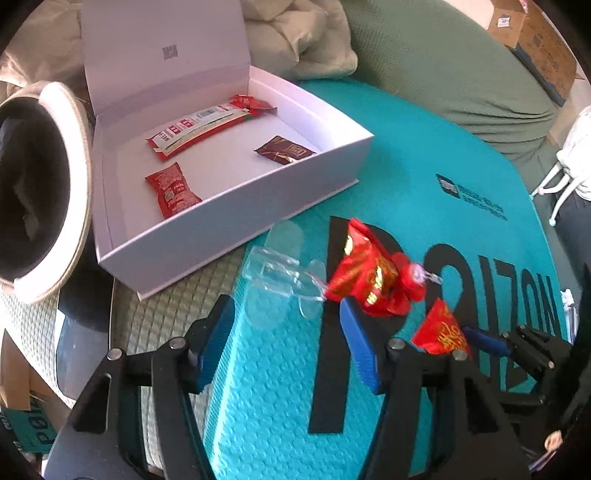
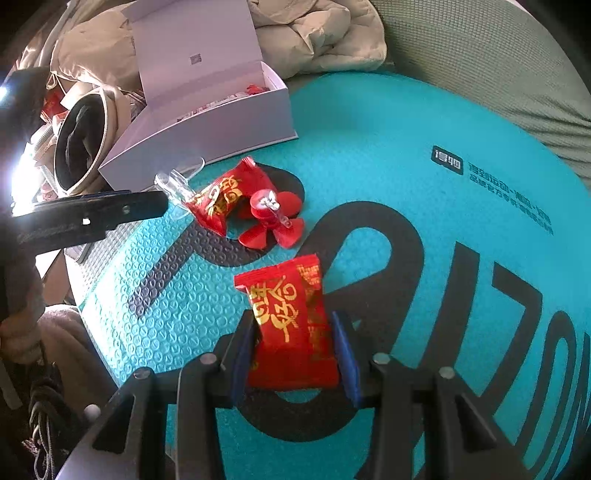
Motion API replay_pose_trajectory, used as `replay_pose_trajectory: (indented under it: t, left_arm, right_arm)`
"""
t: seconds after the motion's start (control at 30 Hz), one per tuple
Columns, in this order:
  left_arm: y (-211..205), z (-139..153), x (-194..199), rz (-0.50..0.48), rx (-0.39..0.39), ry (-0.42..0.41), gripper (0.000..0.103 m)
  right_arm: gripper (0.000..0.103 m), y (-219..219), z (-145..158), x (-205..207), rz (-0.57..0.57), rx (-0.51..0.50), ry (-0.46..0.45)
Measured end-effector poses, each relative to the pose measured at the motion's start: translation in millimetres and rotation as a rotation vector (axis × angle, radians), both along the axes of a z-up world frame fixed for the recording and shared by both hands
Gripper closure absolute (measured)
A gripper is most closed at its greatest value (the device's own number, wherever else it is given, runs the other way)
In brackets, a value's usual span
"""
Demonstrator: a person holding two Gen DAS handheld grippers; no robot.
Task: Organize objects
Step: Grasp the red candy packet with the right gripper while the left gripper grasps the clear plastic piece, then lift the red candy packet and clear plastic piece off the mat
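Observation:
An open white box (image 1: 236, 206) holds a long snack bar (image 1: 199, 127), a small red packet (image 1: 171, 190) and a dark brown packet (image 1: 284, 149). A red candy packet (image 1: 362, 267), a red flower-shaped suction piece (image 1: 406, 291) and a clear suction hook (image 1: 277, 273) lie on the teal mat. My left gripper (image 1: 288, 339) is open, just short of them. My right gripper (image 2: 295, 350) is shut on a second red candy packet (image 2: 291, 325), also showing in the left wrist view (image 1: 439, 334). The box also shows in the right wrist view (image 2: 207, 125).
The teal mat (image 2: 406, 155) with black lettering lies on a green bed cover (image 1: 443, 59). A round white-rimmed container (image 1: 40, 192) sits left of the box. A beige quilt (image 2: 317, 33) lies behind. A cardboard box (image 1: 535, 40) stands far right.

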State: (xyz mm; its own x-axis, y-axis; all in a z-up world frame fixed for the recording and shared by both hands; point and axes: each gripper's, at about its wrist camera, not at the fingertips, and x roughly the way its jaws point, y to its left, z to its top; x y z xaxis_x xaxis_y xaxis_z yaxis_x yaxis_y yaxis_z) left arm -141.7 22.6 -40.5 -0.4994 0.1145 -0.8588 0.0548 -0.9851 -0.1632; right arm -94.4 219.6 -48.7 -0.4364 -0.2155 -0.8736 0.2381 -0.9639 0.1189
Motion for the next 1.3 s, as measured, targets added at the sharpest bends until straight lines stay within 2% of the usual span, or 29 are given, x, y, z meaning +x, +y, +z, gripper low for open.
replay_pose_trajectory:
  t: [0.17, 0.3, 0.33, 0.37, 0.43, 0.53, 0.57, 0.63, 0.9, 1.3]
  left_arm:
    - [-2.2, -12.2, -20.4, 0.04, 0.006, -0.04, 0.044]
    - [-6.9, -17.5, -27.8, 0.096, 0.051, -0.035, 0.045]
    - [-7.1, -20.1, -28.7, 0.104, 0.058, -0.033, 0.047]
    - [-6.9, -21.7, -28.6, 0.108, 0.059, -0.036, 0.055]
    - [-5.3, -22.7, -26.1, 0.117, 0.055, -0.022, 0.056]
    - [3.1, -20.3, -21.0, 0.1, 0.01, -0.019, 0.058]
    - [5.6, -18.8, -19.0, 0.092, -0.001, -0.015, 0.062]
    - [11.1, -17.2, -15.0, 0.07, -0.014, -0.015, 0.062]
    - [30.8, -14.7, 10.5, -0.002, -0.008, -0.06, 0.062]
    - [49.3, -12.0, 51.8, -0.053, -0.003, -0.109, 0.062]
  right_arm:
    - [0.061, 0.6, -0.3, -5.6, -0.007, 0.0, -0.001]
    - [0.061, 4.9, -0.3, -9.0, -0.016, -0.004, -0.005]
    - [0.061, 5.9, -0.5, -10.1, -0.019, -0.007, -0.006]
    - [0.061, 7.7, -0.6, -10.7, -0.024, -0.006, -0.007]
    - [0.061, 9.1, -0.9, -11.1, -0.026, -0.002, -0.005]
    - [0.061, 10.2, -1.0, -11.0, -0.023, 0.001, 0.0]
    - [0.061, 9.9, -1.0, -10.8, -0.021, 0.004, 0.003]
    - [0.061, 11.3, -0.9, -9.6, -0.016, 0.007, 0.008]
    - [0.061, 18.1, -0.1, -1.3, -0.016, -0.002, 0.016]
    - [0.062, 25.7, 2.1, 27.6, -0.004, -0.011, 0.022]
